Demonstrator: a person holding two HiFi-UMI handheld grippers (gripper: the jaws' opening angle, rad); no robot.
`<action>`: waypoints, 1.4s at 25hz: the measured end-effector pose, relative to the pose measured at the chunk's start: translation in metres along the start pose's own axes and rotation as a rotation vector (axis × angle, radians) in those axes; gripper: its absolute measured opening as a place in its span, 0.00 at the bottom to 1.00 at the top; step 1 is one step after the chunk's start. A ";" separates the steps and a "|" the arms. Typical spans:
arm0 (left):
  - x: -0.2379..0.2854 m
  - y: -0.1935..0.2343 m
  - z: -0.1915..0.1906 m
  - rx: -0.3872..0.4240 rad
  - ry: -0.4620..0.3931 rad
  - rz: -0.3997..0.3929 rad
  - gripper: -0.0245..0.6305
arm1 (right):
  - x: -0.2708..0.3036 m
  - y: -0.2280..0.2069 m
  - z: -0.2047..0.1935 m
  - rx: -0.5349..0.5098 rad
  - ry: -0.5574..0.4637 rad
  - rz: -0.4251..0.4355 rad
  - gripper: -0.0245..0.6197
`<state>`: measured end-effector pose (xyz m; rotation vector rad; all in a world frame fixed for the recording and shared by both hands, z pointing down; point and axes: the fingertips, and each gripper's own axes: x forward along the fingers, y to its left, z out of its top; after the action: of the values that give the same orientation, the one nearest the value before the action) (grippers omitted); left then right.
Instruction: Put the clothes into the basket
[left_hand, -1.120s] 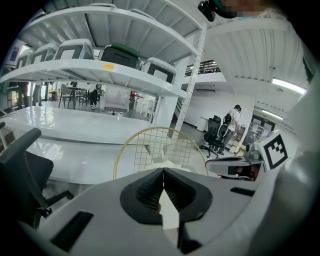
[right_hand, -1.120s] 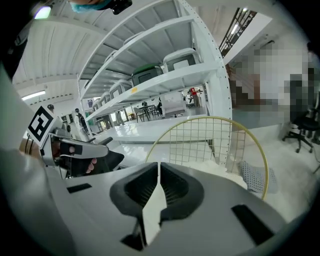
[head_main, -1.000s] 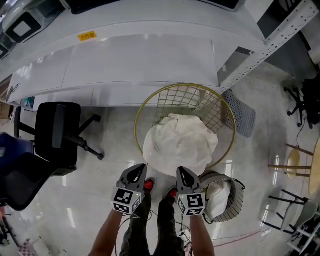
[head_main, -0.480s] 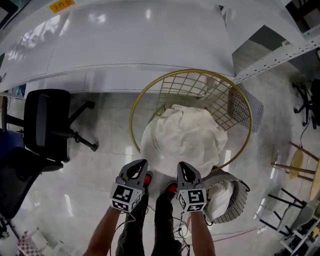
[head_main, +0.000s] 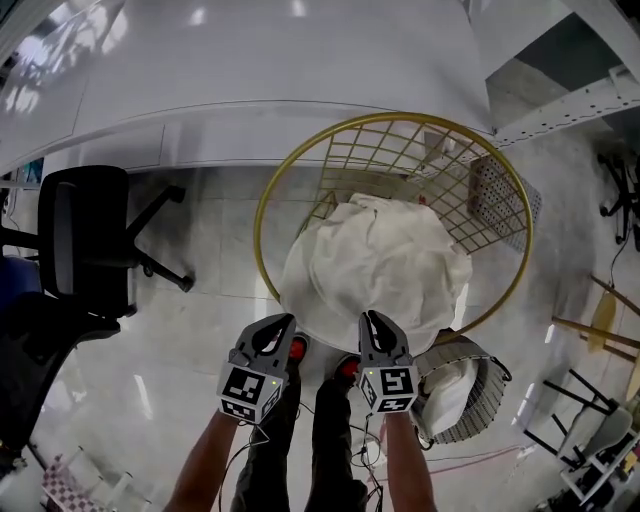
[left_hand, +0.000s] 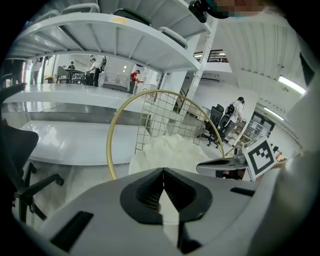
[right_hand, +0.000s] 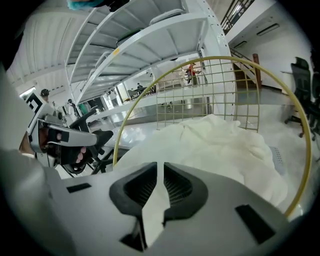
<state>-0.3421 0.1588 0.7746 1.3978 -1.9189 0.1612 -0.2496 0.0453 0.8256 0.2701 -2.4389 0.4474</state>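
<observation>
The left gripper (head_main: 280, 320) has its jaws pressed together on a thin fold of the white cloth (head_main: 380, 265), which shows between the pads in the left gripper view. The right gripper (head_main: 372, 316) is clamped the same way on another fold of that cloth. The two grippers hang side by side, near each other, at the near rim of the round gold wire basket (head_main: 400, 115).

The cloth lies bunched inside the basket, and its near edge runs over the rim to the grippers. Just right of the right gripper stands a smaller mesh basket (head_main: 482, 400) with something white in it. A black office chair (head_main: 85, 245) stands well to the left, and a white table (head_main: 250, 70) lies beyond the basket.
</observation>
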 end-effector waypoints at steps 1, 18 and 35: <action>0.001 0.000 0.000 -0.001 0.000 -0.003 0.05 | 0.002 -0.001 -0.002 0.005 0.002 -0.002 0.10; 0.003 0.004 -0.014 -0.051 0.045 -0.014 0.05 | 0.054 -0.012 -0.054 0.081 0.213 -0.005 0.58; 0.001 0.006 -0.012 -0.067 0.039 0.014 0.05 | 0.045 -0.029 -0.043 0.072 0.200 -0.056 0.15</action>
<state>-0.3418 0.1664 0.7852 1.3284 -1.8853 0.1285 -0.2517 0.0313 0.8929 0.3086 -2.2179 0.5128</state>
